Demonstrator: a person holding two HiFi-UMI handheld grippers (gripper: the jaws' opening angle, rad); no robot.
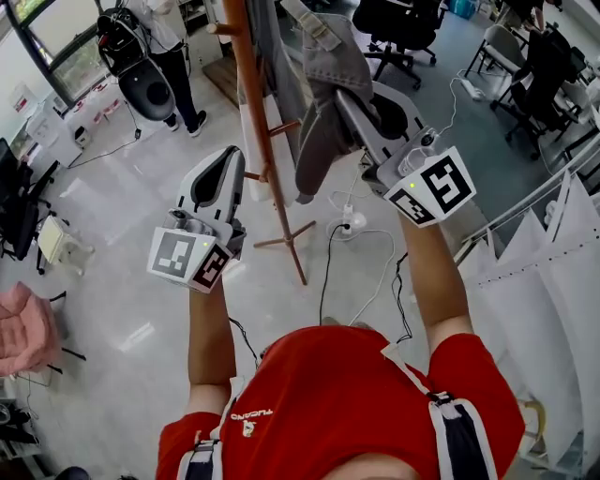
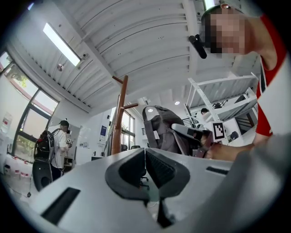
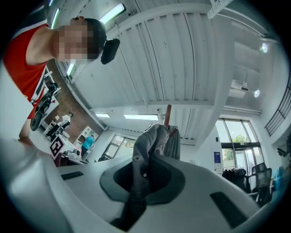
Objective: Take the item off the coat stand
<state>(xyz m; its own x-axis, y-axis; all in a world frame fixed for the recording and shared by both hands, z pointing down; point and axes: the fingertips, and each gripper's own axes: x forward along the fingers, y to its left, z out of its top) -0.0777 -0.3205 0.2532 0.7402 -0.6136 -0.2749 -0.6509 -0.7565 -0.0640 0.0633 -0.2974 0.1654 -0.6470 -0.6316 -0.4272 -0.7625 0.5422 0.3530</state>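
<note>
A grey garment (image 1: 328, 84) hangs from the upper part of a wooden coat stand (image 1: 251, 94). My right gripper (image 1: 349, 98) is raised against the cloth and shut on a fold of it. In the right gripper view the grey garment (image 3: 149, 143) runs down between the closed pads, with the coat stand's tip (image 3: 168, 113) behind it. My left gripper (image 1: 225, 156) hovers just left of the pole, apart from the cloth. Its jaws meet with nothing between them. The left gripper view shows the coat stand (image 2: 119, 123), the garment (image 2: 159, 127) and the right gripper (image 2: 196, 134) beyond.
The stand's legs (image 1: 292, 242) spread on the pale floor. A power strip with cables (image 1: 349, 223) lies beside them. A person with a backpack (image 1: 169, 42) stands at the back left. Office chairs (image 1: 398, 28) are behind, a pink seat (image 1: 23, 328) is left and white racks (image 1: 553, 253) are right.
</note>
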